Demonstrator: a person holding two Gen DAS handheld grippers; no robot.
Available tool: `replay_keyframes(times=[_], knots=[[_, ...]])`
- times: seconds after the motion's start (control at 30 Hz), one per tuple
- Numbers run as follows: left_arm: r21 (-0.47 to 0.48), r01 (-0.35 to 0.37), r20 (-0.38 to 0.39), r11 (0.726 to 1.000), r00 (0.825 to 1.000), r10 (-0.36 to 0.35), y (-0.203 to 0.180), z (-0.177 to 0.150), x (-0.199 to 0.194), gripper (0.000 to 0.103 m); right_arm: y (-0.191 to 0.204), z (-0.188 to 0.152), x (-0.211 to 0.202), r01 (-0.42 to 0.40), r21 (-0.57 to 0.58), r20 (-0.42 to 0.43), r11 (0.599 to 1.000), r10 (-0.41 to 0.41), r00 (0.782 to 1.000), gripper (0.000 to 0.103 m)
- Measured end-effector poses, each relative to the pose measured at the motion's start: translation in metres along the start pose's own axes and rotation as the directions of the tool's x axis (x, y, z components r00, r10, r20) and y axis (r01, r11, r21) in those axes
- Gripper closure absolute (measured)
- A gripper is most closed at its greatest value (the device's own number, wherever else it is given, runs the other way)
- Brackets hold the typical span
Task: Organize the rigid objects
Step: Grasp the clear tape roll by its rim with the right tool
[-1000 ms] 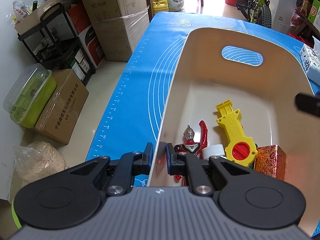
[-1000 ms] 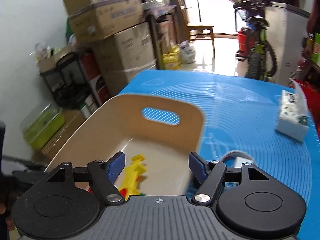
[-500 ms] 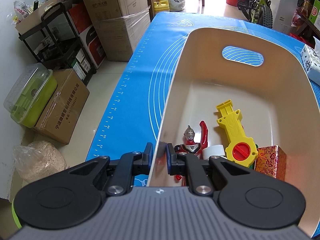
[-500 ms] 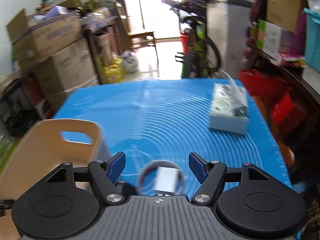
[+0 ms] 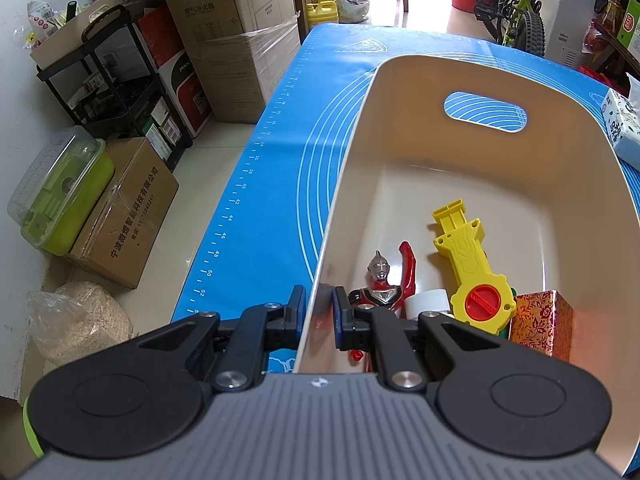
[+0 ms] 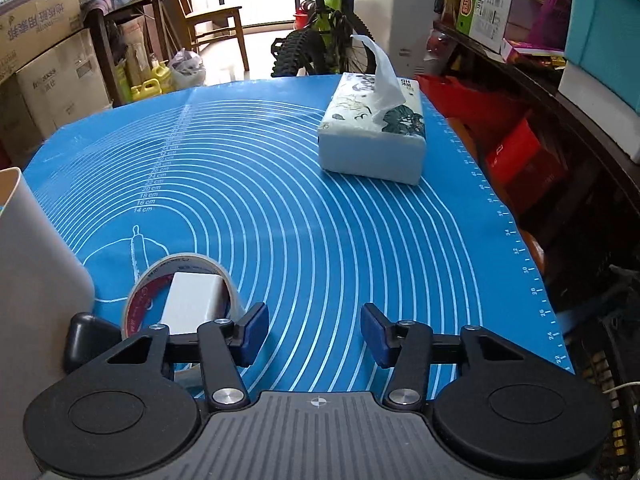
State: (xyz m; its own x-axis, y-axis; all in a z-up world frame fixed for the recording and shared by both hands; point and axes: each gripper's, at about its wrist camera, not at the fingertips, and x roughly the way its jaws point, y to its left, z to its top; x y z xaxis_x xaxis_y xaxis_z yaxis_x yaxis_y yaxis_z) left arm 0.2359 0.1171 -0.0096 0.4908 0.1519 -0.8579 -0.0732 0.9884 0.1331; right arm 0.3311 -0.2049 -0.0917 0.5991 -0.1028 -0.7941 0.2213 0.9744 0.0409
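Note:
In the left wrist view my left gripper (image 5: pixel 318 312) is shut on the near left wall of a cream bin (image 5: pixel 480 66). Inside the bin lie a red and silver figure (image 5: pixel 380 284), a yellow toy launcher (image 5: pixel 468 268), a white cap (image 5: pixel 426 300) and a red and gold patterned box (image 5: pixel 540 324). In the right wrist view my right gripper (image 6: pixel 314 334) hangs low over the blue mat (image 6: pixel 300 220); its jaws are closing with nothing between them. A tape roll (image 6: pixel 140 284) with a white block (image 6: pixel 192 300) in it lies just left of the left finger.
A tissue pack (image 6: pixel 374 136) sits on the mat at the far right. The bin's outer wall (image 6: pixel 36 272) stands at the left, with a small black object (image 6: pixel 86 332) beside it. Beyond the mat's right edge are red boxes and shelves. Cardboard boxes (image 5: pixel 240 32) and a bicycle (image 6: pixel 320 40) ring the table.
The right gripper swung from above the bin to the right and down over the mat, and its jaws narrowed. The left gripper kept its hold on the bin wall.

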Motion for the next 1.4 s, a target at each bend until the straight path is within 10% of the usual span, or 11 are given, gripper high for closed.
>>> replay_keyframes(times=[0.67, 0.77, 0.93, 1.4], knots=[[0.002, -0.002, 0.0, 1.0, 1.0, 0.002, 0.001, 0.0, 0.0, 0.087, 0.013, 0.001, 0.001, -0.072, -0.033, 0.021, 0.997, 0.072, 0.997, 0.043], [0.004, -0.003, 0.001, 1.0, 1.0, 0.003, 0.0, 0.0, 0.0, 0.087, 0.016, -0.001, 0.006, -0.084, -0.039, 0.001, 0.996, 0.084, 0.996, 0.047], [0.005, -0.005, 0.001, 1.0, 1.0, 0.005, 0.002, 0.0, 0.001, 0.086, 0.026, -0.004, 0.007, -0.14, -0.079, 0.003, 0.987, 0.14, 0.99, 0.084], [0.005, -0.006, 0.001, 1.0, 1.0, 0.006, 0.001, -0.001, 0.0, 0.086, 0.019, 0.001, -0.013, -0.118, -0.037, 0.08, 0.992, 0.121, 0.989, 0.087]])
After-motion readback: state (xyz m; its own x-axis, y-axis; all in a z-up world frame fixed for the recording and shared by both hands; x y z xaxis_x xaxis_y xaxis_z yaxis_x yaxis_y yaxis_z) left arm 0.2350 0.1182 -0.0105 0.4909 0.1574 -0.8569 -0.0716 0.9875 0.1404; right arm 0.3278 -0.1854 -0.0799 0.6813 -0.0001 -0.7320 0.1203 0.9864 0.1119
